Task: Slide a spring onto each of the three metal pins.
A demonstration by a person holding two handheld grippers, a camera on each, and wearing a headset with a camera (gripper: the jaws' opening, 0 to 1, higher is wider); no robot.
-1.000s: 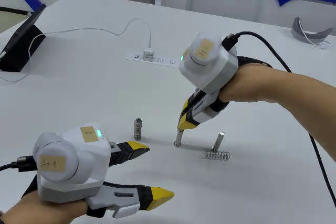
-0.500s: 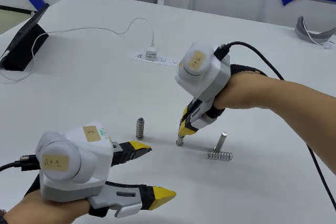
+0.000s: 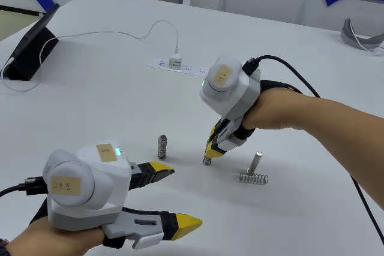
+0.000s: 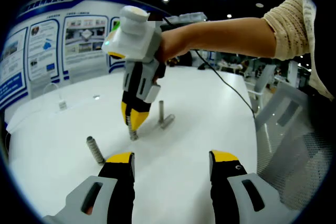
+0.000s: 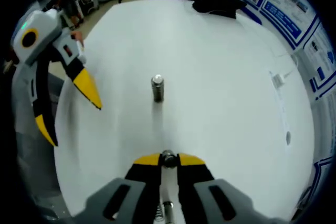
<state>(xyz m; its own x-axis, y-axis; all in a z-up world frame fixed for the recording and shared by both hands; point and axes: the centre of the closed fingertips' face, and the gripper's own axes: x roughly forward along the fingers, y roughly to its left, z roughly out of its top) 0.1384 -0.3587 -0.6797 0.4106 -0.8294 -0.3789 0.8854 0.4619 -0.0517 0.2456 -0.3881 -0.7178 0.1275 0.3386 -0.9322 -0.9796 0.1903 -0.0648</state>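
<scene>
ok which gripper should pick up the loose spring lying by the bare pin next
Probably right: the right gripper sits at the middle pin, just beside the loose spring and bare pin. The left gripper is open but farther off.

Left tongs yellow-tipped, black; bare pin silver; table white.

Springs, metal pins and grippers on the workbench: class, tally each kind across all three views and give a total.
Metal pins: 3 (left pin, middle pin, right pin)
Springs: 3 (fitted spring around the left pin, loose spring lying flat, held spring in the right gripper)
Grippers: 2 (left gripper, right gripper)
Total: 8
</scene>
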